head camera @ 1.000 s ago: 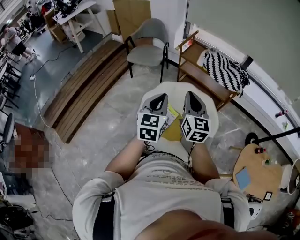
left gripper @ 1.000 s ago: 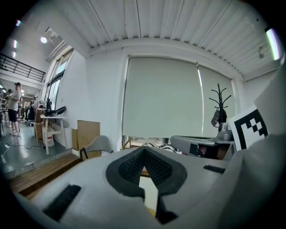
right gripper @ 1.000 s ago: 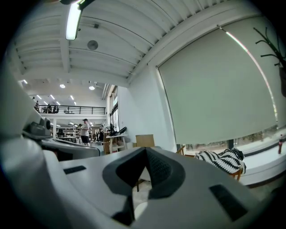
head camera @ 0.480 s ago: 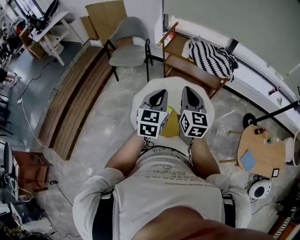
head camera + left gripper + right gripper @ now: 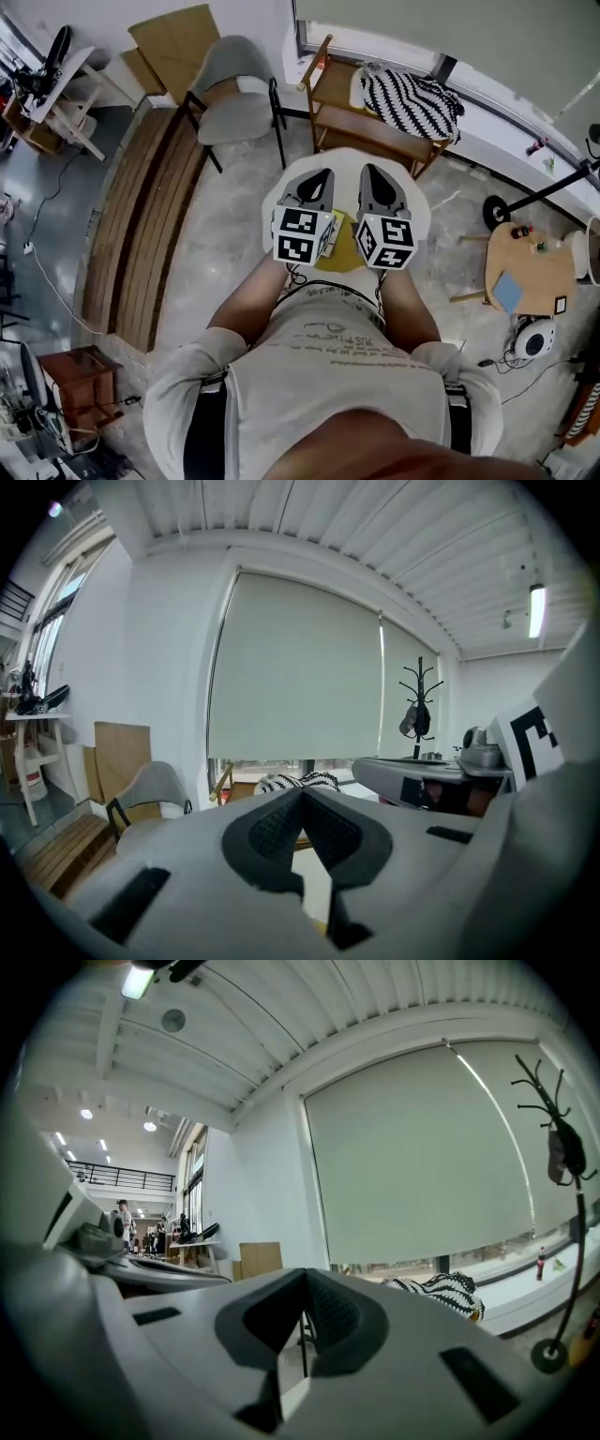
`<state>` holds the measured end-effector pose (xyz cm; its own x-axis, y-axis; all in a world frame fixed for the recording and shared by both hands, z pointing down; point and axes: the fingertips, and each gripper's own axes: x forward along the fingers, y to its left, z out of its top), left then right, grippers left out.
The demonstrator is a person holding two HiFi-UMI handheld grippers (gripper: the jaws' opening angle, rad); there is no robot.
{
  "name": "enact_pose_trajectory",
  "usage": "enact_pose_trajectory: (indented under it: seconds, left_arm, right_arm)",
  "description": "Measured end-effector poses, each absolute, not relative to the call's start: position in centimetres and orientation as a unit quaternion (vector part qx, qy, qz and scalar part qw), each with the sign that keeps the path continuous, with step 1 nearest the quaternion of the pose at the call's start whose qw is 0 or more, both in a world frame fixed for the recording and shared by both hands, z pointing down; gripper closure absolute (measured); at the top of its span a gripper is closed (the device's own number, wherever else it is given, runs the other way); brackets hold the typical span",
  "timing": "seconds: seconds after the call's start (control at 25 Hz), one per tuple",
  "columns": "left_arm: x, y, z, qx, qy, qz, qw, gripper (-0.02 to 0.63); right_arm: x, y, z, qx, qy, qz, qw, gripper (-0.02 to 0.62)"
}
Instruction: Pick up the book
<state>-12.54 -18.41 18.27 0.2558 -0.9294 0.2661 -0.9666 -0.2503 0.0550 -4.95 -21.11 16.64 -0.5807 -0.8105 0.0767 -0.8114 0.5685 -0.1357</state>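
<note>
- The whole room has slid across the head view over the last second. The grey chair point(image 5: 230, 103) and the wooden rack point(image 5: 370, 136) with its striped cushion point(image 5: 408, 94) now lie further left and a little higher in the picture. The small round side table point(image 5: 530, 272) at the right has come fully into view. I read this as the person turning and settling in front of the work spot, not as any handling.
- The round white desk point(image 5: 345, 161) has kept its place directly below the person's arms through that shift. The approach therefore looks finished, and the reach down is what is left.
- The left gripper point(image 5: 324, 175) and right gripper point(image 5: 367, 172) have travelled with the body. They are side by side as before, marker cubes toward the person and tips over the far part of the desk. Their own views look out nearly level at the blind and window, not down at the desktop.
- The book point(image 5: 343, 251), a yellow cover, lies flat on the near part of the desk. It shows only as a patch between and below the two cubes, and the rest is covered by the grippers. Nothing is touching it.
- Both sets of jaws are pressed together with nothing between them, as each gripper view shows, and they were no wider a second ago. The pick-up has not begun. In my judgement, at least one gripper must tip downward, spread its jaws and come in at an edge of the book.
</note>
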Motion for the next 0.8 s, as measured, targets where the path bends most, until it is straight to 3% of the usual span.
enact_pose_trajectory:
  seconds: [0.8]
  left_arm:
    - [-17.7, -22.1, 31.5, 0.792, -0.546, 0.145, 0.232, 0.588]
  right_arm:
    - [-8.2, -24.5, 28.0, 0.518, -0.845, 0.122, 0.063, 0.569]
